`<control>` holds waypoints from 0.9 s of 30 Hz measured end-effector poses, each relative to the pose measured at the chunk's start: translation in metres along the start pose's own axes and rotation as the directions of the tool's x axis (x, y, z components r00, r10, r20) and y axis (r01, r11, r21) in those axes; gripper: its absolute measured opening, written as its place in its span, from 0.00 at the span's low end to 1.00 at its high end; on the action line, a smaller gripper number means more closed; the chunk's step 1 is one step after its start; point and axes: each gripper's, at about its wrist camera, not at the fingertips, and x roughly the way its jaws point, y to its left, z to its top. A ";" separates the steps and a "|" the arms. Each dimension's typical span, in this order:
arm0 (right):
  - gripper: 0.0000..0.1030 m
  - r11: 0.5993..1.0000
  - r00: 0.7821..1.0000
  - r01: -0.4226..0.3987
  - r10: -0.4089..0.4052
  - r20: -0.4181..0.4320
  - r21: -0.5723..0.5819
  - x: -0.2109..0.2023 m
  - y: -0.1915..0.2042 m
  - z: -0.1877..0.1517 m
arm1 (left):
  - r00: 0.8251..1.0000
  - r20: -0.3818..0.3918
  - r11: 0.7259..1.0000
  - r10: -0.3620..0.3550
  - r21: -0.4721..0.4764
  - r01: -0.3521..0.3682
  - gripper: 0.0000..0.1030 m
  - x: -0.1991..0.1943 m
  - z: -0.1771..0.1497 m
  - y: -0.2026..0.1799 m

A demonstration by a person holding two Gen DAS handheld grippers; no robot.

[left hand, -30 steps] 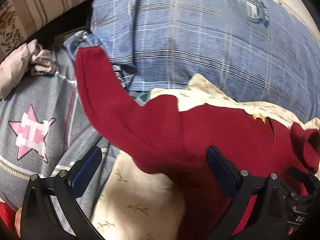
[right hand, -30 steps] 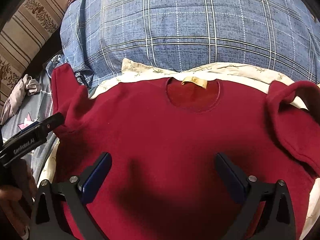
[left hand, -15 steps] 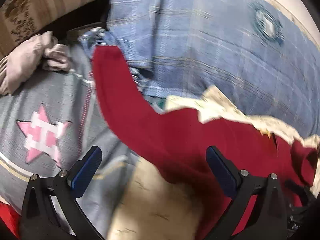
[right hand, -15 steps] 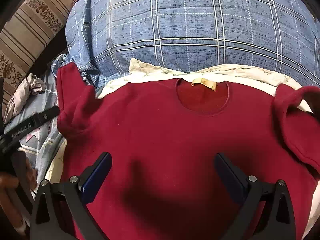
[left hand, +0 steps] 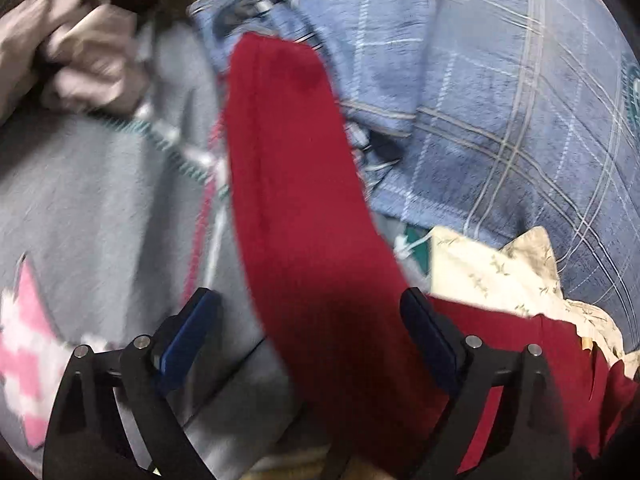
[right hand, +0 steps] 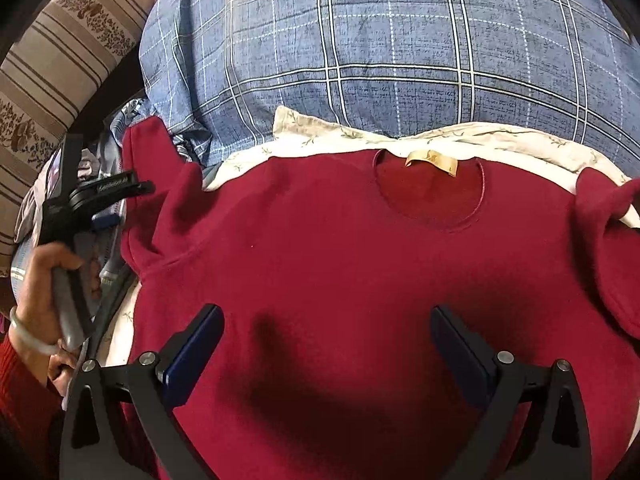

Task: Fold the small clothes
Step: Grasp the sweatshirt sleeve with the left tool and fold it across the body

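A small dark red sweater (right hand: 360,280) lies flat on a cream floral cloth (right hand: 320,136), neck hole and tan label (right hand: 432,160) at the far side. Its left sleeve (left hand: 296,184) stretches away from the body over a grey garment. My left gripper (left hand: 308,336) is open, its blue-padded fingers on either side of that sleeve near the shoulder. It also shows in the right wrist view (right hand: 104,200), held in a hand. My right gripper (right hand: 326,344) is open and empty above the sweater's lower body. The right sleeve (right hand: 612,240) lies bunched and folded.
A blue plaid quilt (right hand: 380,40) lies bunched beyond the sweater. A grey garment with a pink star (left hand: 28,344) lies to the left, with a crumpled pale pink cloth (left hand: 80,52) beyond it. A striped brown cushion (right hand: 52,60) stands at far left.
My left gripper has moved left and forward along the sleeve, which now lies between its fingers. The right gripper has barely moved. The sweater has not moved.
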 end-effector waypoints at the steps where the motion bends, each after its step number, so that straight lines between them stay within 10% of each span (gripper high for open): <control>1: 0.99 1.000 1.000 0.000 0.000 -0.005 0.001 0.002 0.000 0.000 | 1.000 -0.007 1.000 -0.015 0.003 0.015 0.85 0.004 0.002 -0.002; 6: 0.99 1.000 1.000 -0.004 0.004 -0.012 0.011 0.004 -0.002 -0.002 | 0.995 -0.045 0.992 -0.094 -0.084 0.090 0.03 0.020 0.007 0.012; 19: 0.99 0.997 0.999 0.013 -0.016 0.039 0.075 -0.036 -0.027 -0.005 | 0.898 0.158 0.911 -0.411 0.102 0.400 0.03 -0.113 0.002 -0.049; 27: 1.00 0.984 0.989 0.108 -0.121 0.085 0.142 -0.067 -0.071 -0.002 | 0.794 -0.049 0.732 -0.605 0.359 0.580 0.03 -0.158 -0.090 -0.149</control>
